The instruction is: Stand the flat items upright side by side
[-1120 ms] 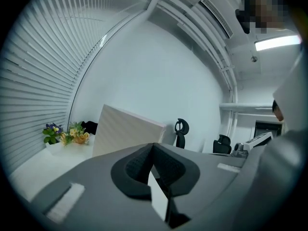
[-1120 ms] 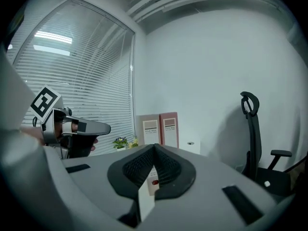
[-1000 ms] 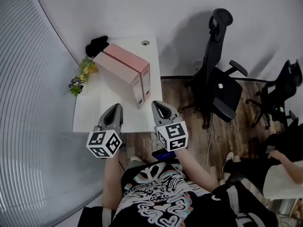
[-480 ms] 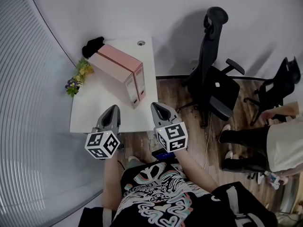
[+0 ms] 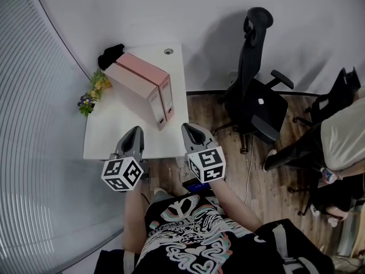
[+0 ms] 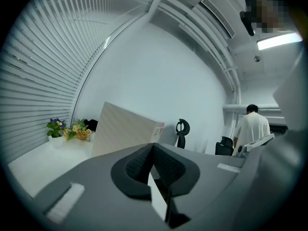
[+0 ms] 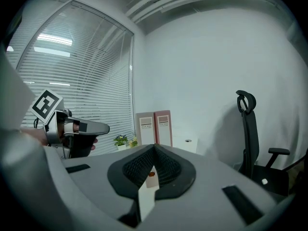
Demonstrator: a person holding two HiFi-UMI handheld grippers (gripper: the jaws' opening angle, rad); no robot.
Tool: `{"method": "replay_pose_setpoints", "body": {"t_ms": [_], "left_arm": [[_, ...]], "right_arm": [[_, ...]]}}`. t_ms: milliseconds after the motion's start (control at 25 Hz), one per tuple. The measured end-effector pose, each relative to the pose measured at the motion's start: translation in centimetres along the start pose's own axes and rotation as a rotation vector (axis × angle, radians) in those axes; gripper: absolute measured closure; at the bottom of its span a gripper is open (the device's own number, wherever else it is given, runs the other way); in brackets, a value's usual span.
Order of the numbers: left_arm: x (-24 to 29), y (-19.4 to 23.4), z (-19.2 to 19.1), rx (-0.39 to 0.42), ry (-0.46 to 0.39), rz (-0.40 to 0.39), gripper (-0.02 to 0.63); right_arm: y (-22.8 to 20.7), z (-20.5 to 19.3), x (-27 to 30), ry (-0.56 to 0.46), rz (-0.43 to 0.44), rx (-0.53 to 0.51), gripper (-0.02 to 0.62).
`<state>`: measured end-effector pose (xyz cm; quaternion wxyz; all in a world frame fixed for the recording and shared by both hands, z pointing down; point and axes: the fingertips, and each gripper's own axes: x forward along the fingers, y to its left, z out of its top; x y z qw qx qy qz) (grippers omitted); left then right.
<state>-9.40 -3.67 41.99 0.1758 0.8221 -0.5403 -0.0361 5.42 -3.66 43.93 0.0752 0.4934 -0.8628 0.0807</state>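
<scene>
Standing upright side by side on the table (image 5: 111, 135) — two pink binders (image 5: 138, 85).

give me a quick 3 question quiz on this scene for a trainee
1. True or false: the binders lie flat on the desk.
2. What does the left gripper hold? A) a binder B) a cup C) nothing
3. Fill in: in the head view, the flowers sit at the desk's ____ edge.

Key
1. False: both stand upright, side by side.
2. C: its jaws are shut with nothing between them.
3. Left.
</scene>
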Motion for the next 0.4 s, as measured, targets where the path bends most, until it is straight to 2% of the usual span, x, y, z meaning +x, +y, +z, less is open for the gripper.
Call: {"method": "replay_pose_setpoints", "body": {"t_ms": [400], "left_arm": [[-0.21, -0.28, 0.07, 0.004, -0.004, -0.001, 0.606]], "right_arm": [[-0.14, 0.05, -0.4, -0.007, -0.005, 0.011, 0.594]]}}
